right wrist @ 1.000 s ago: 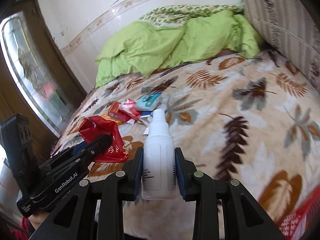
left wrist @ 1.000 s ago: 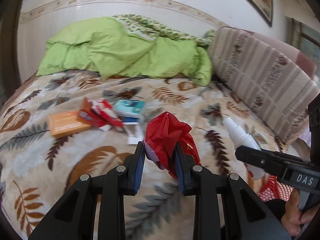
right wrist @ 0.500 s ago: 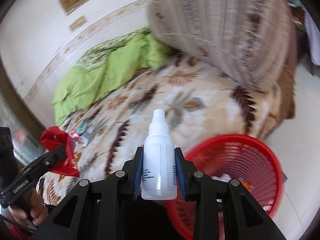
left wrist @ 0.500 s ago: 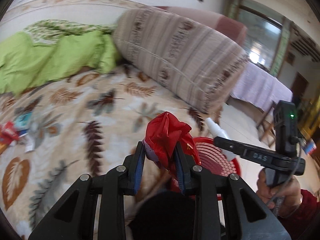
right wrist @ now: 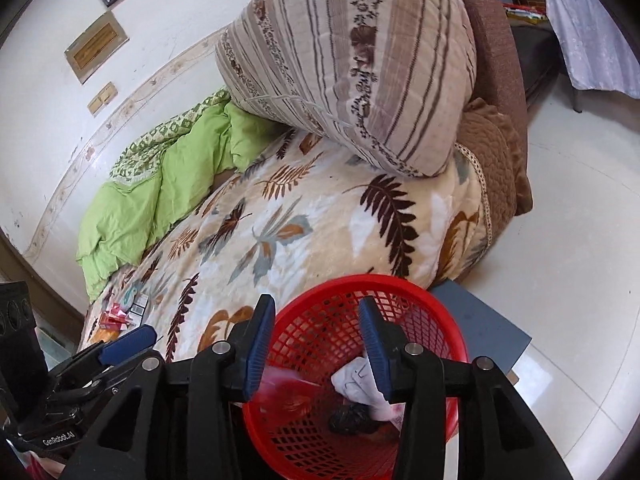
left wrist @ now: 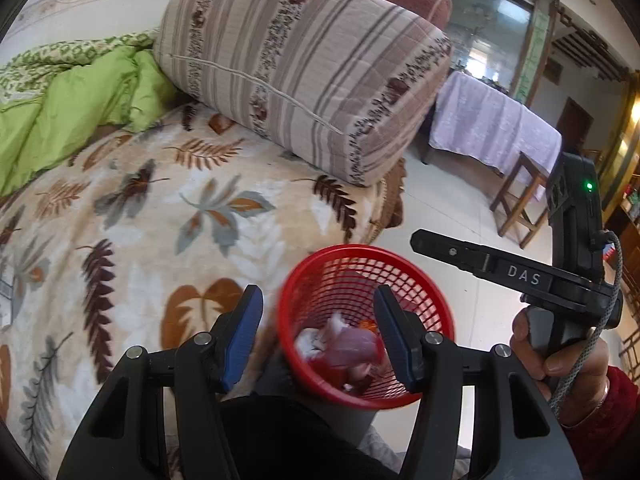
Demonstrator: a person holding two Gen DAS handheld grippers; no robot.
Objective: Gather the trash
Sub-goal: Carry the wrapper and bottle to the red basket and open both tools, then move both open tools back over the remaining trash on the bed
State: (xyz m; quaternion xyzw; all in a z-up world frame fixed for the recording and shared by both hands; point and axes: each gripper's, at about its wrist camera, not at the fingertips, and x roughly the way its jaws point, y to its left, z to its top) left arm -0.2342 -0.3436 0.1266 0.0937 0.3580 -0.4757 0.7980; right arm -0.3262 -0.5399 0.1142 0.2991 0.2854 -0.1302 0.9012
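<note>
A red mesh basket (left wrist: 348, 264) stands on the floor beside the bed, also in the right wrist view (right wrist: 424, 312). My left gripper (left wrist: 320, 336) is open and empty right above it; blurred red and pale trash (left wrist: 352, 350) lies inside. My right gripper (right wrist: 316, 344) is open and empty over the same basket, with the white bottle (right wrist: 360, 386) and a dark lump (right wrist: 350, 418) inside. More trash, red and teal packets (right wrist: 124, 314), lies far off on the bed's left side.
The bed has a leaf-print blanket (left wrist: 160, 220), a green duvet (left wrist: 80, 104) and a big striped cushion (left wrist: 304, 68). A grey mat (right wrist: 480, 328) lies on the white floor by the basket. A table with a lilac cloth (left wrist: 492, 128) and a wooden stool (left wrist: 520, 200) stand beyond.
Both grippers swung from the bed to above the basket and opened. The red bag and the white bottle left the jaws and are now in the basket.
</note>
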